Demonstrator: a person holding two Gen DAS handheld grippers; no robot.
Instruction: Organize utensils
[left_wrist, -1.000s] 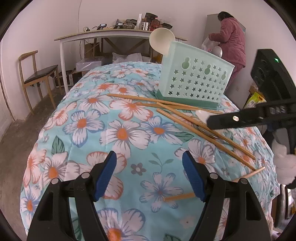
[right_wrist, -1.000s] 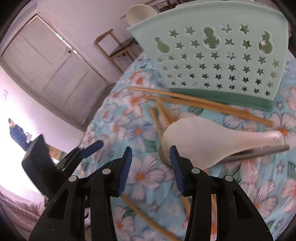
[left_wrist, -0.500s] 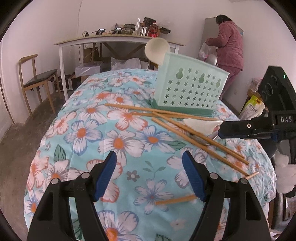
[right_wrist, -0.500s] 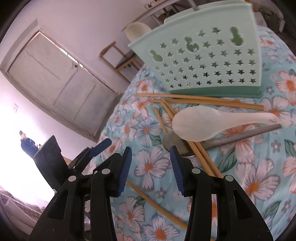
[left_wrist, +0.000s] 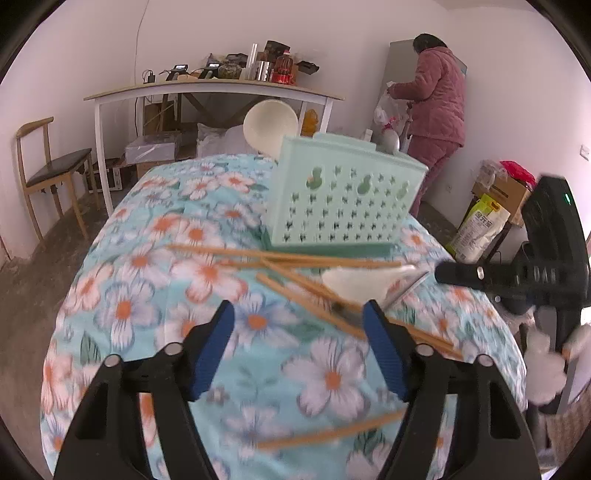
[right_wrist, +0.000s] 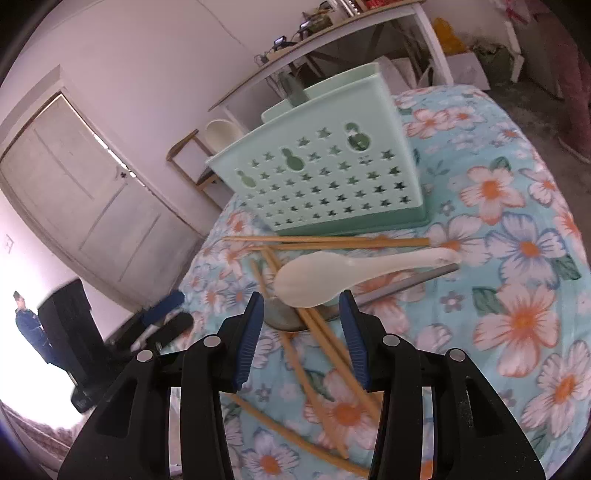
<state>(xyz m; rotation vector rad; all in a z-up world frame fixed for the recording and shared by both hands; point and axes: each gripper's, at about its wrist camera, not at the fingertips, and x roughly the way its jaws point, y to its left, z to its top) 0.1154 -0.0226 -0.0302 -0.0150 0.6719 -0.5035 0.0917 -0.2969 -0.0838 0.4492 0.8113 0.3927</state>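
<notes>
both grippers have backed off the pile since a second ago. left gripper (left_wrist: 297, 325) closing, nothing between its pads; right gripper (right_wrist: 301, 312) narrow-open, empty. white spoon (right_wrist: 332, 275) lies on chopsticks (right_wrist: 325, 242) and a grey spoon (right_wrist: 402, 286) before the green utensil holder (right_wrist: 328, 177) on the floral cloth (right_wrist: 517, 295)

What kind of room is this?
Probably a lived-in room of a home: a floral tablecloth with a utensil holder and chopsticks, a cluttered side table, and a wooden chair.
</notes>
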